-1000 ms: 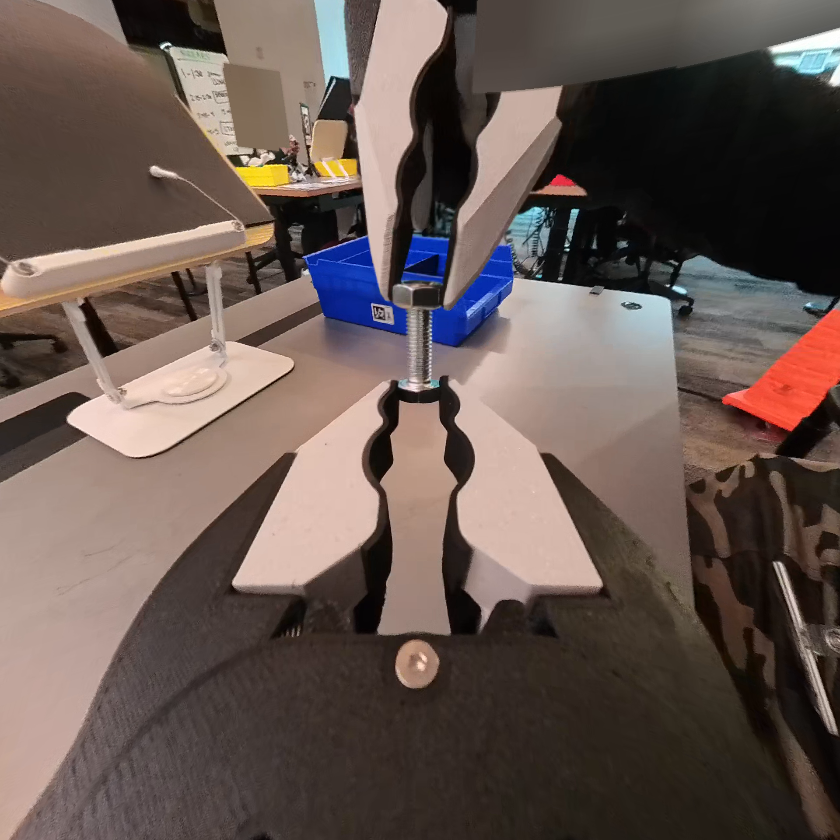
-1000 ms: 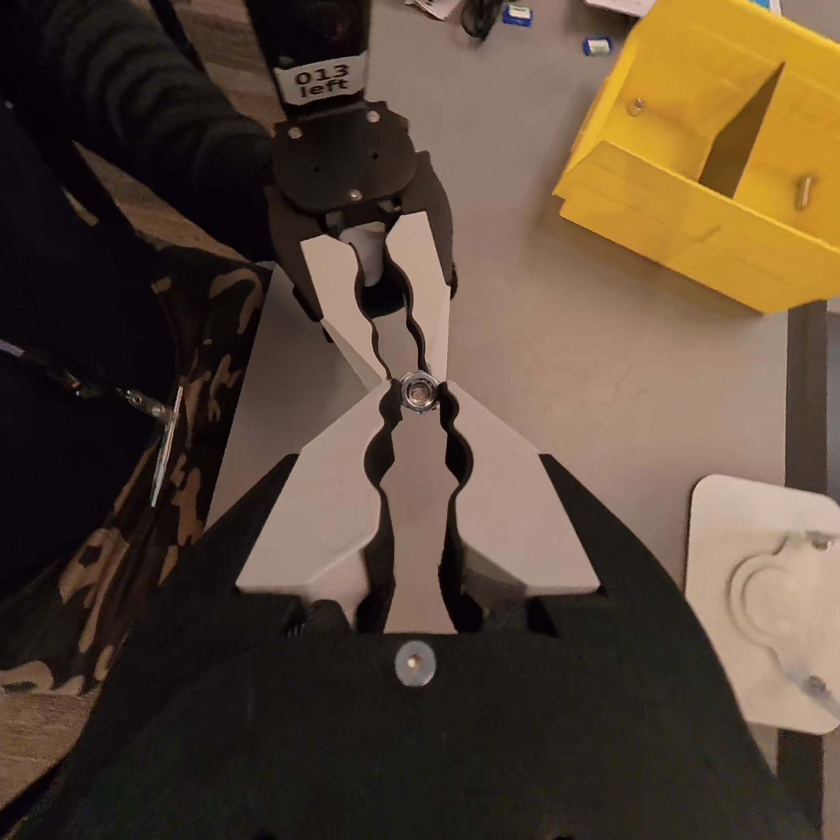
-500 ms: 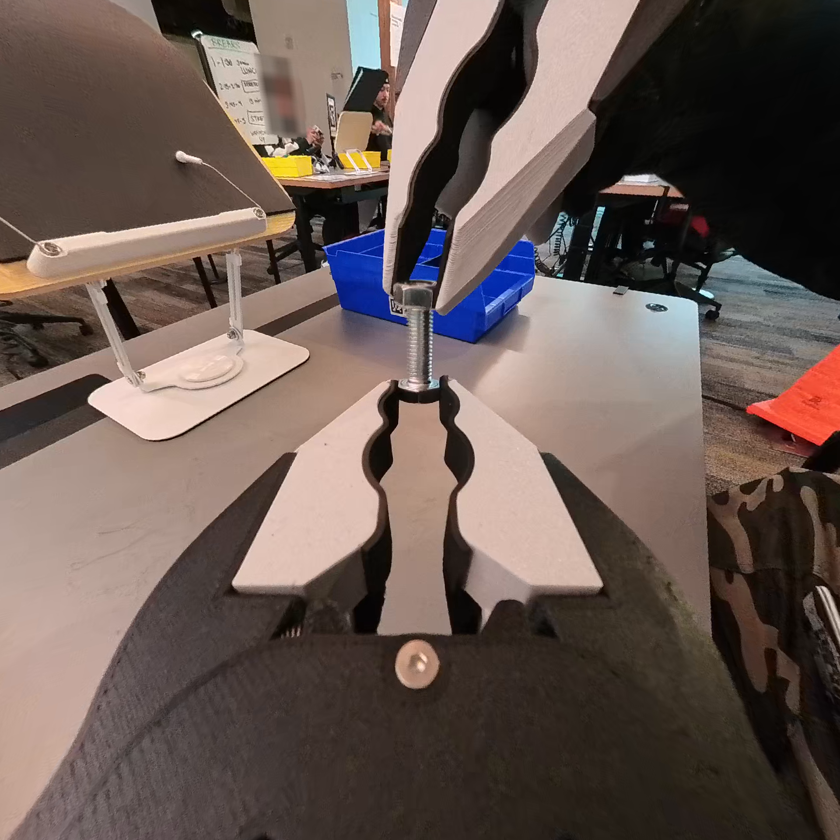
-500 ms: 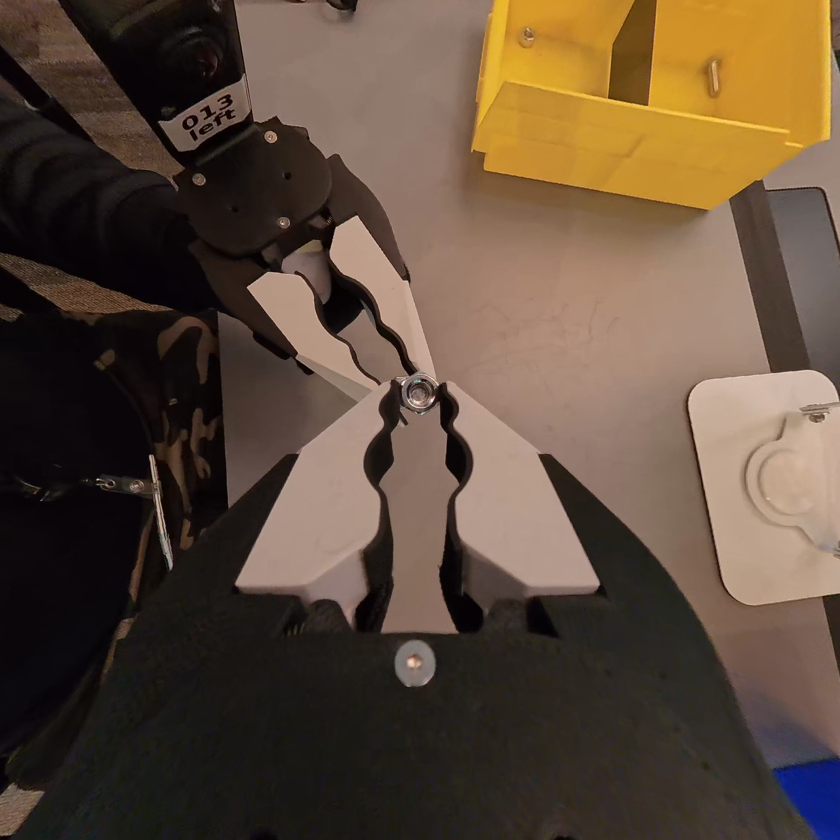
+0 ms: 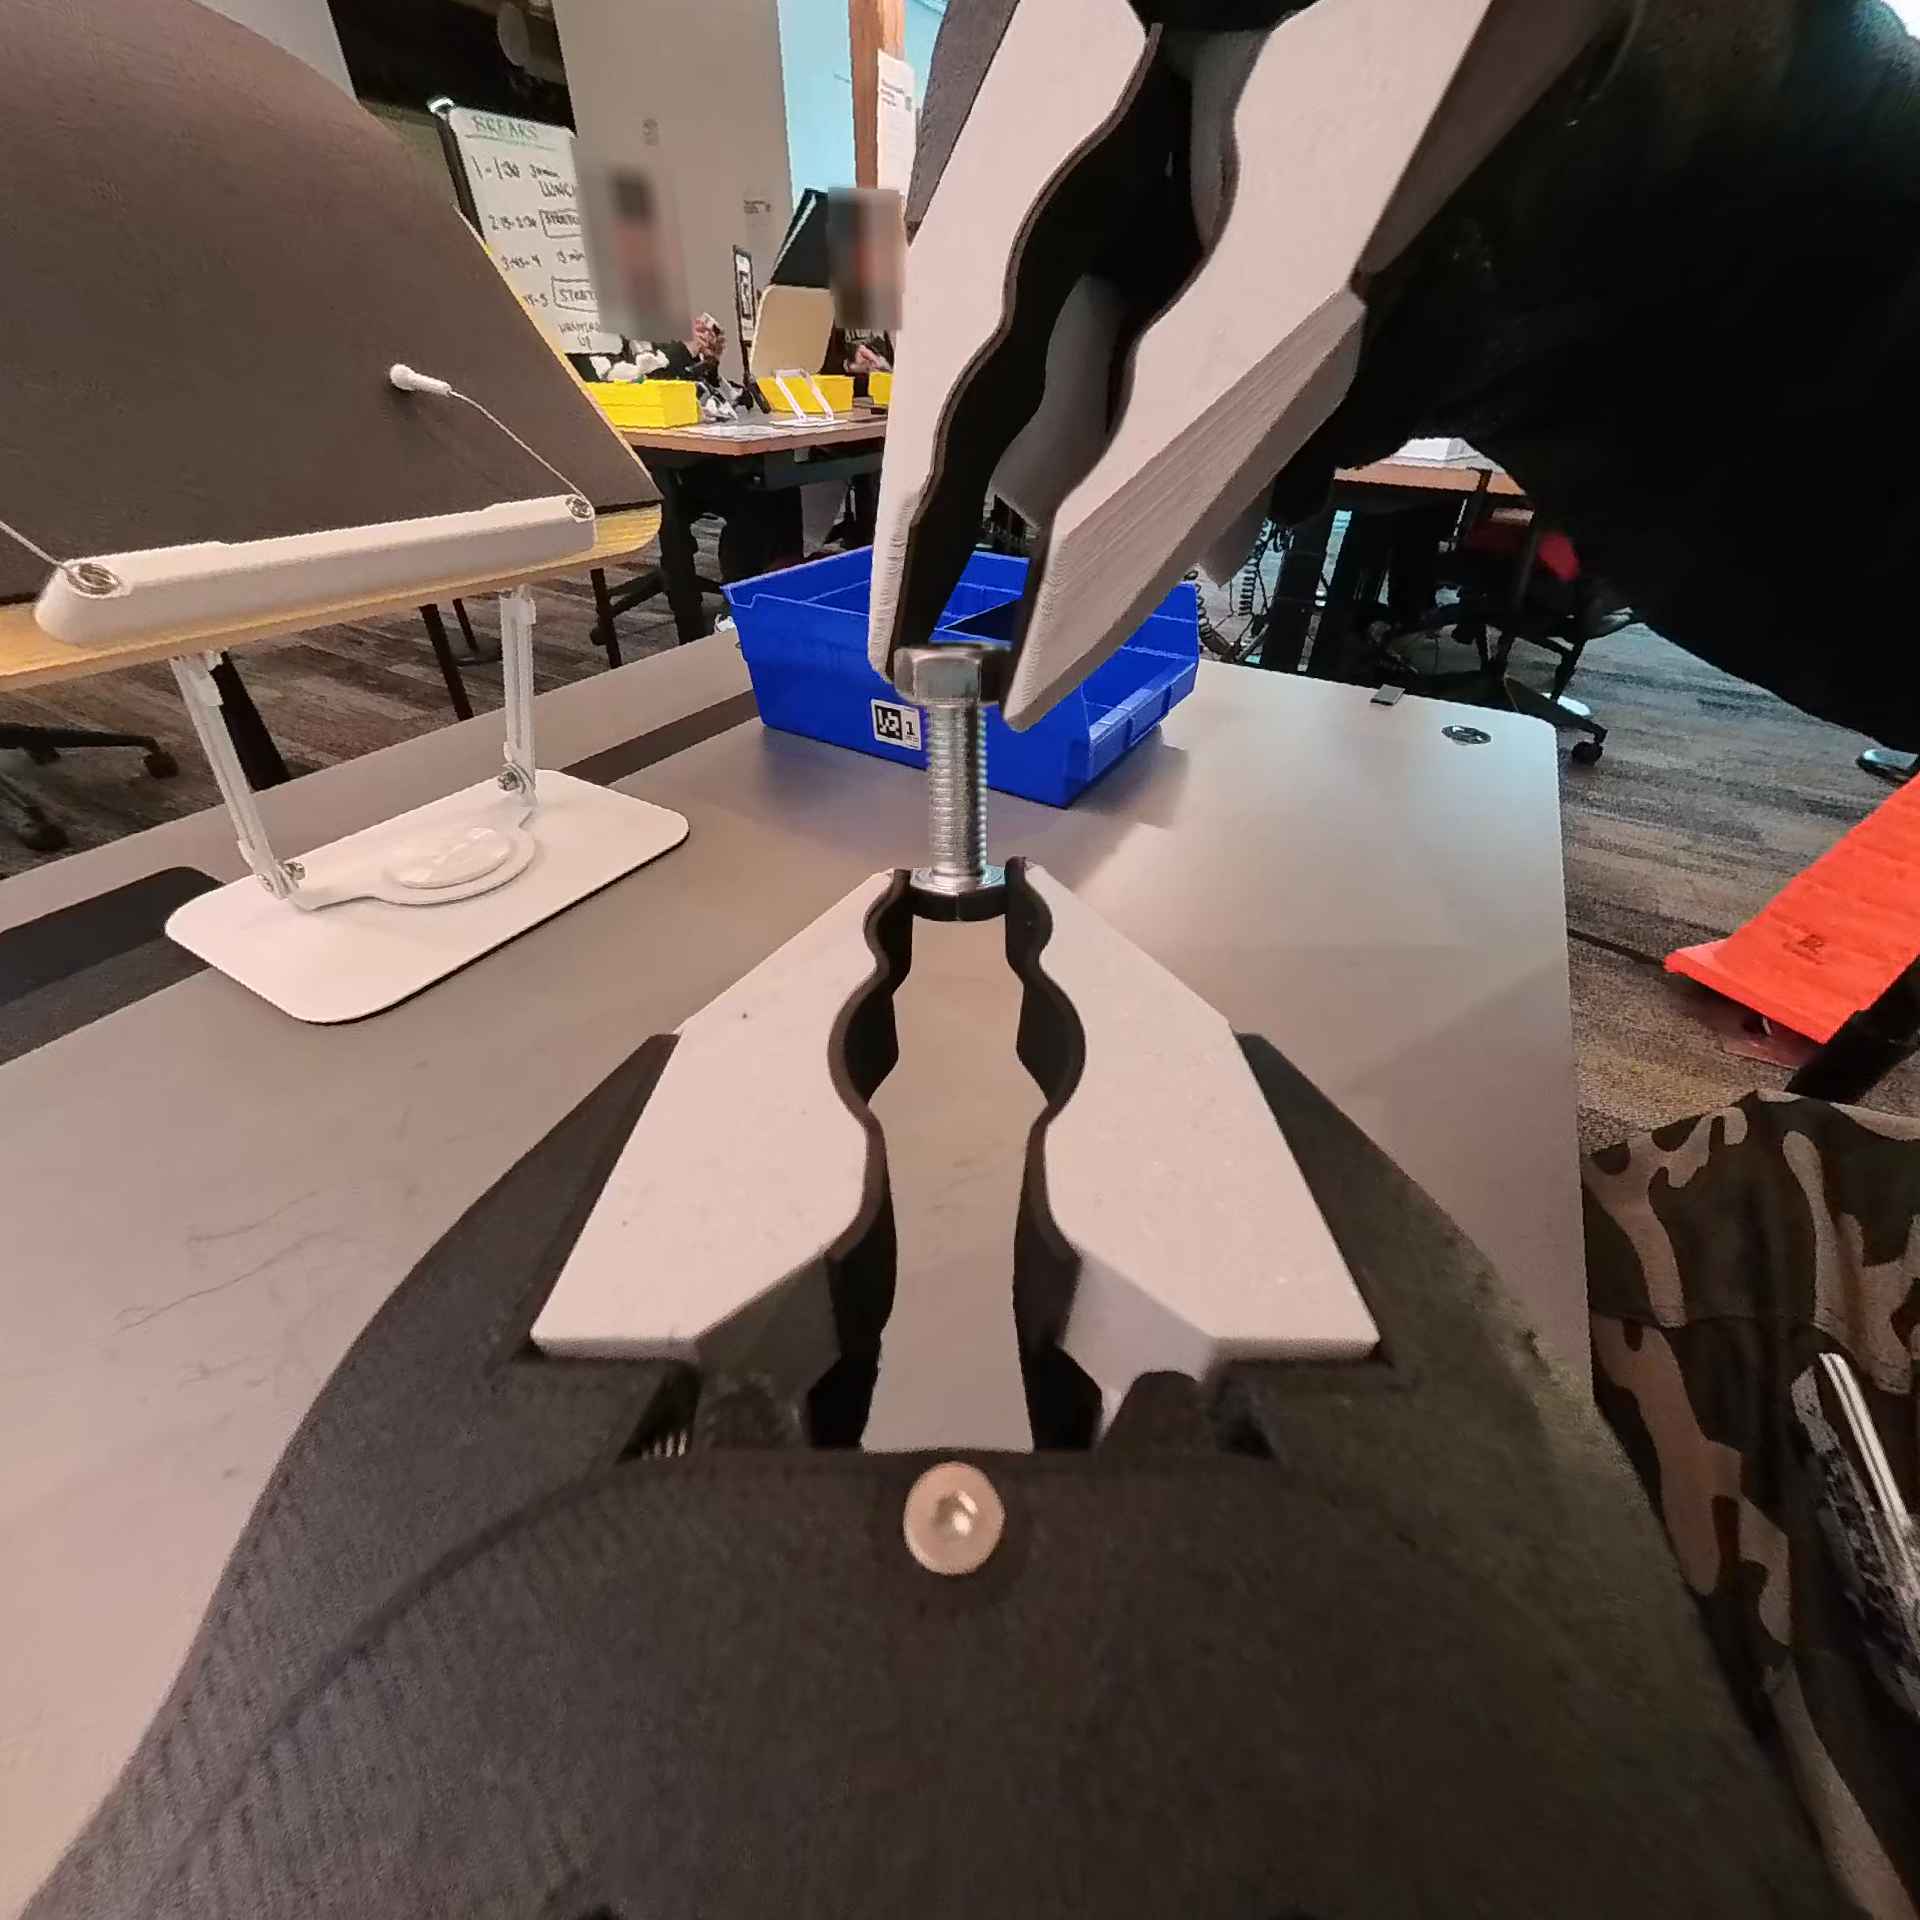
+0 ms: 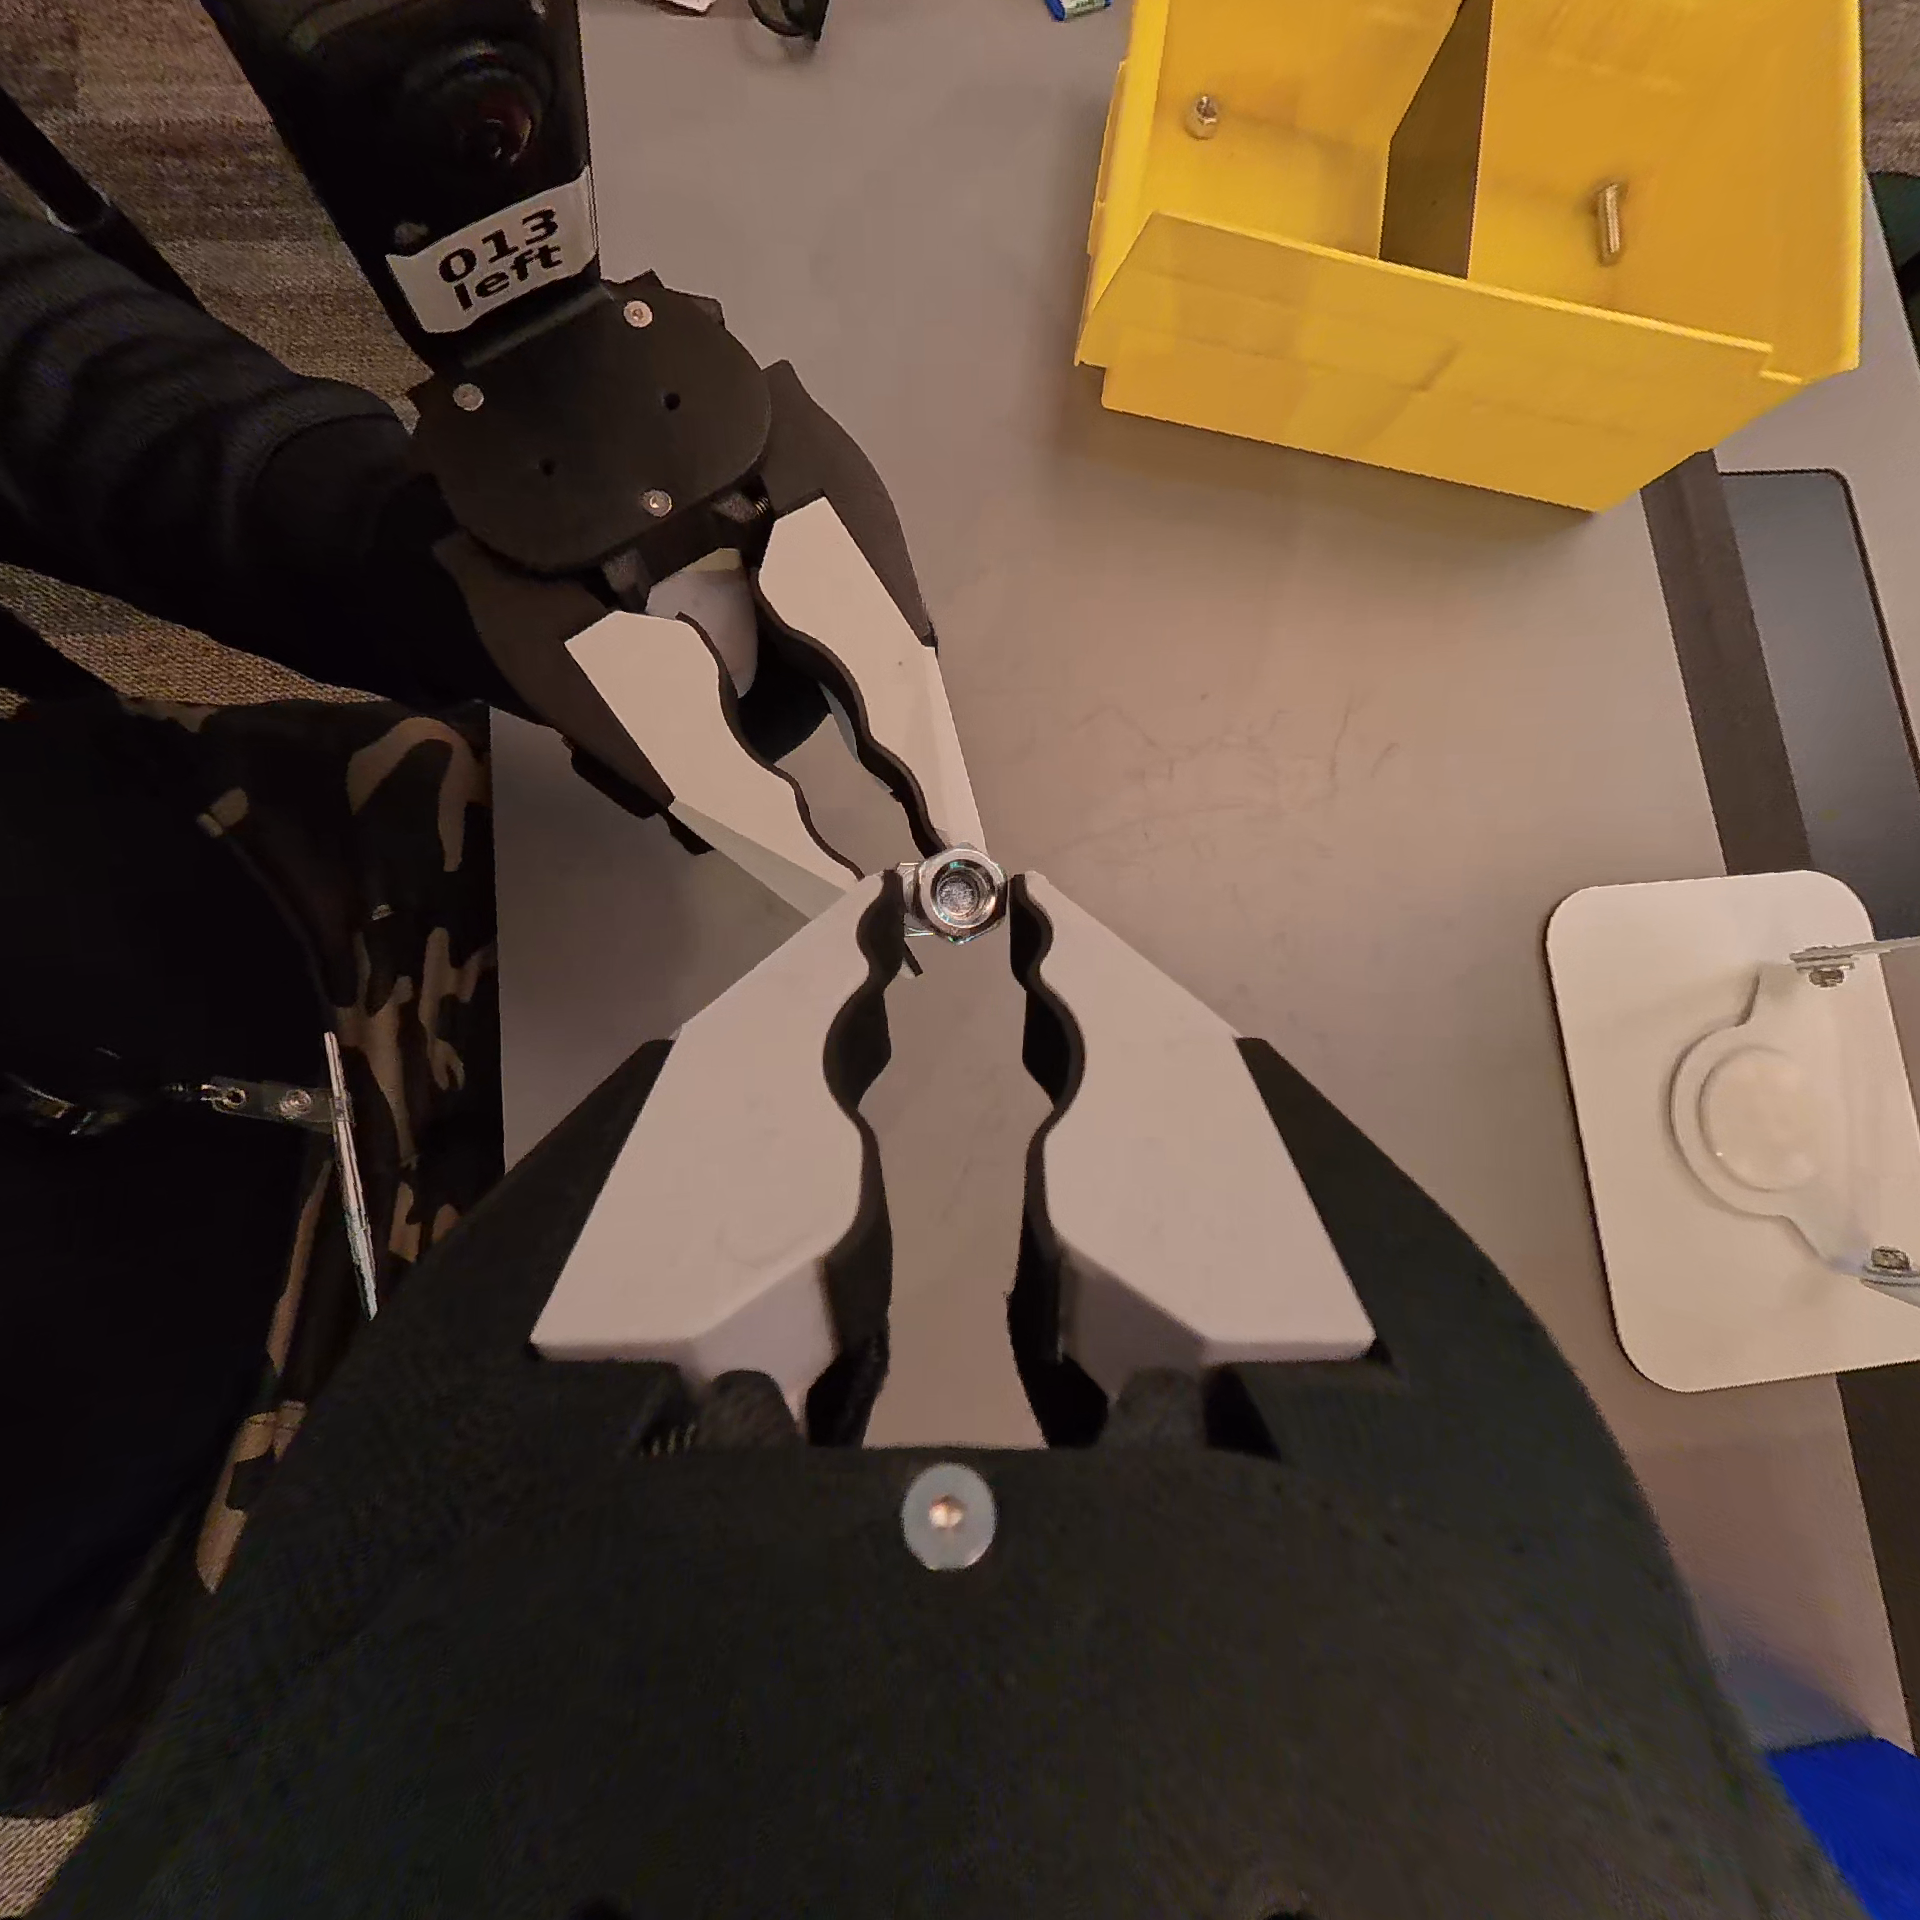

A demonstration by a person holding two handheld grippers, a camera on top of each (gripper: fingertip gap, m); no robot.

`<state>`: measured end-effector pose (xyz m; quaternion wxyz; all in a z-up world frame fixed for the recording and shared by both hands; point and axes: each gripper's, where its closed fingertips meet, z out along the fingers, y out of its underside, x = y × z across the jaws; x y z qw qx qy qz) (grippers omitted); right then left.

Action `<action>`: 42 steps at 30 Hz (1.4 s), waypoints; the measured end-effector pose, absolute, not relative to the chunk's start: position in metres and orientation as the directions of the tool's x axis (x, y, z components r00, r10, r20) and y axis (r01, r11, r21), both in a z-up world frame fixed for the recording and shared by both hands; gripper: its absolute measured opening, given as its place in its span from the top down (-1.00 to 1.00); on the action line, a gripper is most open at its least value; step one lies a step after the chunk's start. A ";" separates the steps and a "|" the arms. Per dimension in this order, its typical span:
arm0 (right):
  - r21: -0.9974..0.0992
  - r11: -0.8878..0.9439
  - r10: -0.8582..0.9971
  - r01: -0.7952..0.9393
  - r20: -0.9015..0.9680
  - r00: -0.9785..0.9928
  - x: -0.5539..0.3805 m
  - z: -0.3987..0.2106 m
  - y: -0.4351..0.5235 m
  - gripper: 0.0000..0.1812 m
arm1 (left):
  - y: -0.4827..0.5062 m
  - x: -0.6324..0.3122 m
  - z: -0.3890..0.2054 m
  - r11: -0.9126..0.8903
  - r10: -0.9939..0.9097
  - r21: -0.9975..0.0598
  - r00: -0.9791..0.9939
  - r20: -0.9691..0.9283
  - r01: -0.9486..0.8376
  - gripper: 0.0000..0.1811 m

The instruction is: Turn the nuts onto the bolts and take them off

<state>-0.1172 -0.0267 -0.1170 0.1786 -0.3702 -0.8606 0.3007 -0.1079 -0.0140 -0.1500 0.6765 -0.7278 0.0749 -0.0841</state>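
With the left gripper (image 5: 951, 891) closed on the nut (image 5: 953, 883) at the bolt's (image 5: 953, 784) lower thread end and the right gripper (image 6: 951, 896) closed on its hex head directly above, the nut appears barely threaded, most turning remaining.

left wrist view low, level across table (image 5: 1299, 935), right wrist view overhead, both close on bolt (image 5: 954, 795)

L tongs (image 5: 957, 902) clamp nut (image 5: 957, 884) | bolt (image 5: 953, 774) upright | R tongs (image 5: 951, 681) grip bolt head | blue bin (image 5: 821, 665) behind
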 end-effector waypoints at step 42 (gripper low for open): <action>-0.704 0.507 0.747 0.498 0.070 -0.662 -0.113 -0.113 -0.027 0.70 | -0.014 -0.106 -0.146 -0.059 -0.237 -0.998 0.971 0.024 0.010 0.82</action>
